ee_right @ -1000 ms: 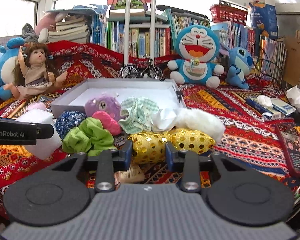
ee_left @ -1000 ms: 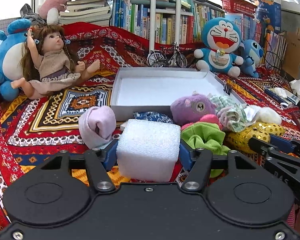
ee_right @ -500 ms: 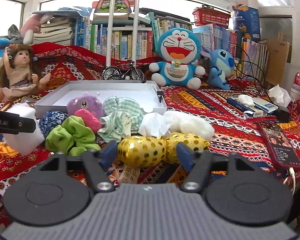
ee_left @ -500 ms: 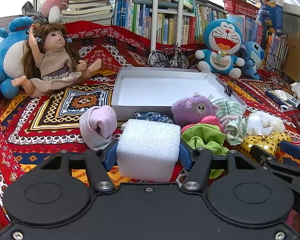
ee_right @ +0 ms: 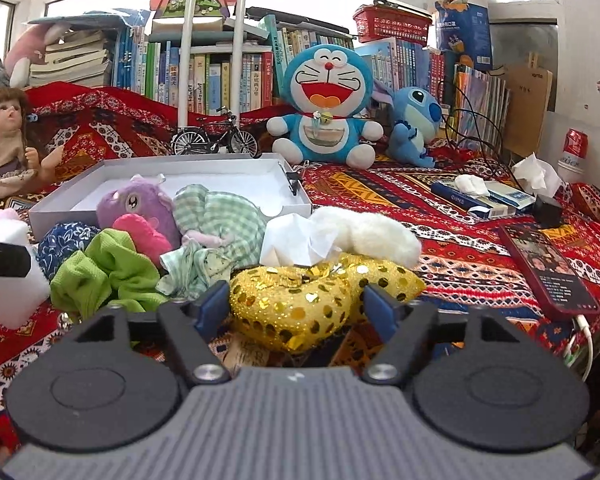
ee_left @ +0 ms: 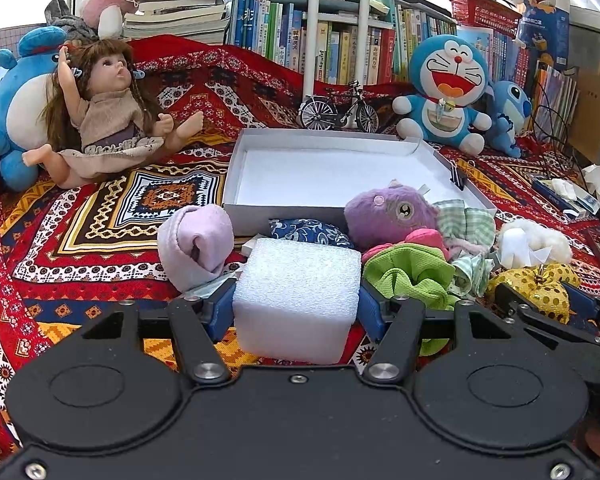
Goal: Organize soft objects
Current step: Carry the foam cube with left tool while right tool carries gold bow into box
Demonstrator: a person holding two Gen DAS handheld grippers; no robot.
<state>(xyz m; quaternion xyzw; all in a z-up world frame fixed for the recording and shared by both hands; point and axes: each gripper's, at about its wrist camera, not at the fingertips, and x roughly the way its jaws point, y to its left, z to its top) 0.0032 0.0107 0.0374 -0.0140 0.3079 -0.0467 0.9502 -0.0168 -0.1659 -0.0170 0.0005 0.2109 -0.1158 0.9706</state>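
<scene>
My left gripper (ee_left: 296, 306) is shut on a white foam block (ee_left: 296, 292), held low over the patterned cloth. A white shallow box (ee_left: 340, 172) lies just beyond. My right gripper (ee_right: 294, 306) is open, its jaws on either side of a gold sequined cushion (ee_right: 300, 304) without squeezing it. A pile of soft things lies before the box: a purple plush (ee_left: 392, 212), a green cloth (ee_left: 408, 276), a checked cloth (ee_right: 216, 228), a blue patterned pouch (ee_left: 310, 232), a white fluffy piece (ee_right: 364, 234) and a pink rolled sock (ee_left: 196, 244).
A doll (ee_left: 104, 112) and a blue plush (ee_left: 16, 100) sit at the left. A model bicycle (ee_left: 340, 112), a Doraemon plush (ee_left: 446, 92) and a Stitch plush (ee_right: 414, 124) stand behind the box. A phone (ee_right: 548, 272) lies at the right.
My right gripper has opened from its grip on the gold cushion and its view has swung right. My left gripper has kept its hold on the foam block.
</scene>
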